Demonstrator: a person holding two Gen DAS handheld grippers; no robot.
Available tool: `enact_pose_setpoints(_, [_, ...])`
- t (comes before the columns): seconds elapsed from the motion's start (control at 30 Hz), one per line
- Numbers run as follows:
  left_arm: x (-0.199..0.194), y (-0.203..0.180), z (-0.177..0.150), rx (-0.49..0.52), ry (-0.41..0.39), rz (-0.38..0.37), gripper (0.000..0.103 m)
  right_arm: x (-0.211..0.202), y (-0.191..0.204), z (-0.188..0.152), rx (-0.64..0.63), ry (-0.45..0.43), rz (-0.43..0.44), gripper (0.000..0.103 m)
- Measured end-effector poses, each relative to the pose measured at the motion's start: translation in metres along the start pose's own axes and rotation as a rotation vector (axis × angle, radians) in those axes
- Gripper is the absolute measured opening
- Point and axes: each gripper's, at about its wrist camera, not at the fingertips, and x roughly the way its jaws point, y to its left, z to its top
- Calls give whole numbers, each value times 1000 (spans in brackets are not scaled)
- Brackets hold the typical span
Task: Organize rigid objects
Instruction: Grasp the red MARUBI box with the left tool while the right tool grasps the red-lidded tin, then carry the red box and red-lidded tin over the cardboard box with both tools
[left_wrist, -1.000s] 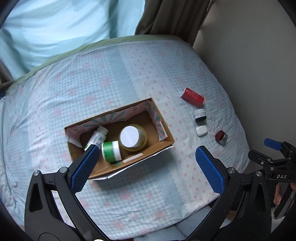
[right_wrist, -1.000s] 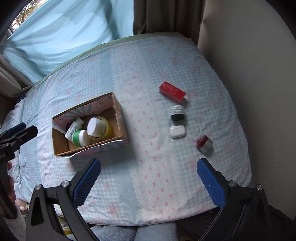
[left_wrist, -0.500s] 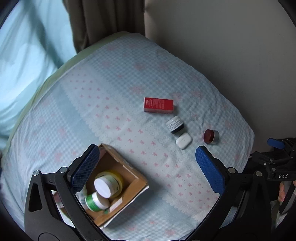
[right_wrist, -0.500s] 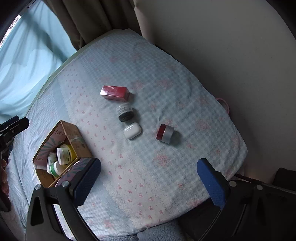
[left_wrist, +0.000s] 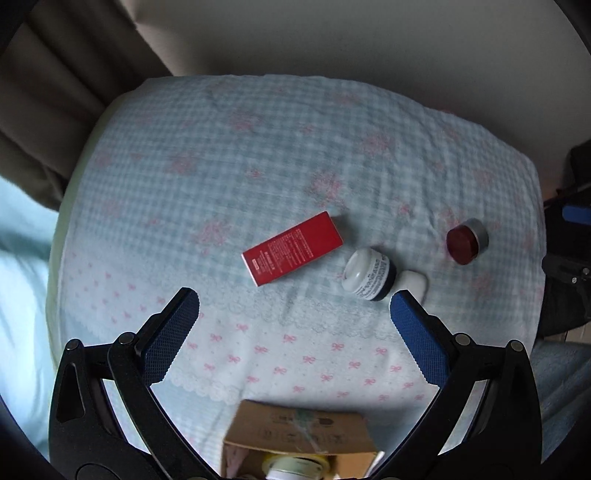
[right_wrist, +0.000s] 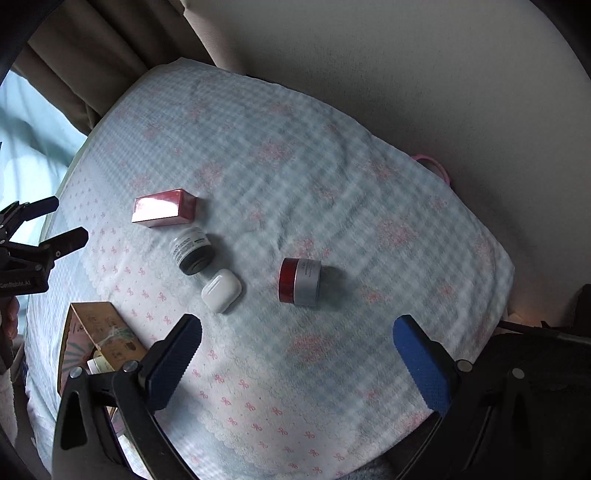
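white lettering "genrobot.ai" runs along the black body of the left gripper, at nine o'clock in the right wrist view. fine white print covers the top face of the red box, near centre of the left wrist view, too small to read. black print lines wrap the white-and-black jar at three o'clock of that box, also illegible. faint grey marks sit on the red jar and the carton flap, unreadable.
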Motion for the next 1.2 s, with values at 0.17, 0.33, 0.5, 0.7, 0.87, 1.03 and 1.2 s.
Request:
enact_pose_setpoints(0.17, [59, 5, 17, 204, 106, -24, 103, 37, 4, 6, 39, 21, -5, 103])
enact_pose_setpoints(0.33, [101, 2, 24, 435, 128, -43, 103, 73, 6, 7, 72, 49, -29, 103])
enact_pose_setpoints(0.5, [129, -11, 22, 643, 143, -63, 95, 106, 3, 8, 124, 82, -64, 94])
enact_pose_setpoints(0.7, [148, -26, 21, 802, 177, -64, 77, 132, -8, 8, 193, 102, -96, 85])
enact_pose_setpoints(0.87, [152, -39, 19, 880, 204, -81, 58, 141, -16, 7, 228, 107, -103, 85])
enact_pose_setpoints(1.03, [158, -47, 19, 878, 200, -42, 42, 156, -15, 3, 236, 142, -99, 59])
enact_pose_setpoints(1.2, [159, -49, 26, 868, 213, -31, 42, 164, -12, -5, 233, 149, -103, 43])
